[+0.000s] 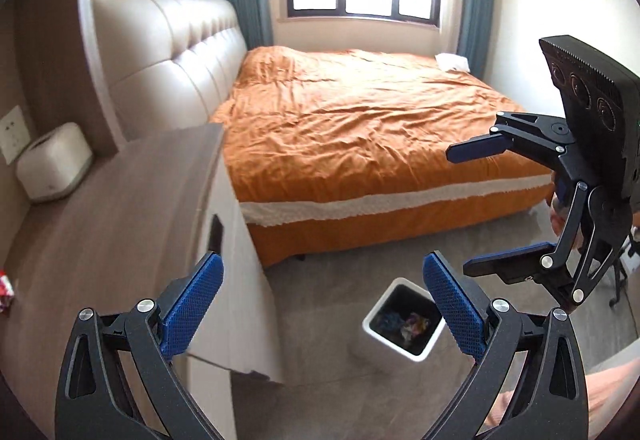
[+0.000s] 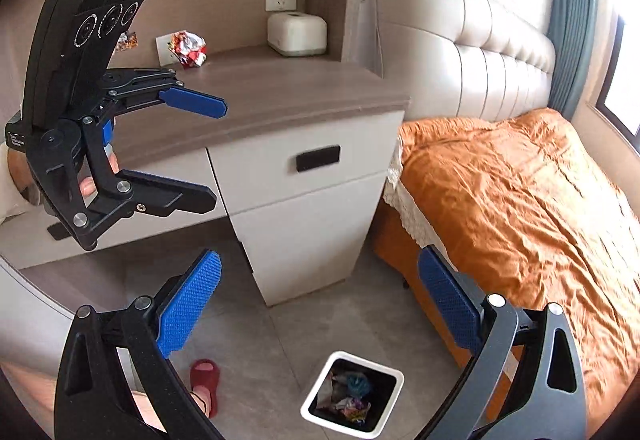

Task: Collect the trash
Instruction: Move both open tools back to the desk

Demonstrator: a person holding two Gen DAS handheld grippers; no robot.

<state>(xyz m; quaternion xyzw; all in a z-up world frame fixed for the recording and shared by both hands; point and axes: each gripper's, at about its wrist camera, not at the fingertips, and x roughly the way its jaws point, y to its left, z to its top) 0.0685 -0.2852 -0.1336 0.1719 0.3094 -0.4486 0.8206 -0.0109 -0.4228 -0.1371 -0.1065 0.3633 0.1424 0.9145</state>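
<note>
**A:** Which step are we on?

**B:** Between pickups, I'd judge. The white trash bin [image 2: 352,396] stands on the floor at about six o'clock in the right wrist view, with wrappers already inside it. A crumpled red and silver wrapper [image 2: 188,48] lies on the desk top [image 2: 280,96] up at eleven o'clock, in front of a wall socket, well apart from both tools. A second scrap seems to sit just behind the left tool, but it's mostly hidden.

**A:** So what does the next move call for?

**B:** Probably a reach across the desk to that wrapper. It's light and springy foil, so the pads should close around its bulk rather than pinch an edge, then carry it down over the bin.

**A:** And the jaws?

**B:** The left gripper [image 2: 216,150] hangs near the desk's front edge at nine o'clock, its fingers spread wide, nothing between them and touching nothing. The right gripper [image 2: 320,292] is just as wide apart and empty; through its gap you see the desk's drawer front [image 2: 304,168] and the floor.

**A:** Anything near the bin?

**B:** A foot in a red slipper [image 2: 206,380] at seven o'clock, and the orange bed [image 2: 520,200] off at three
</note>
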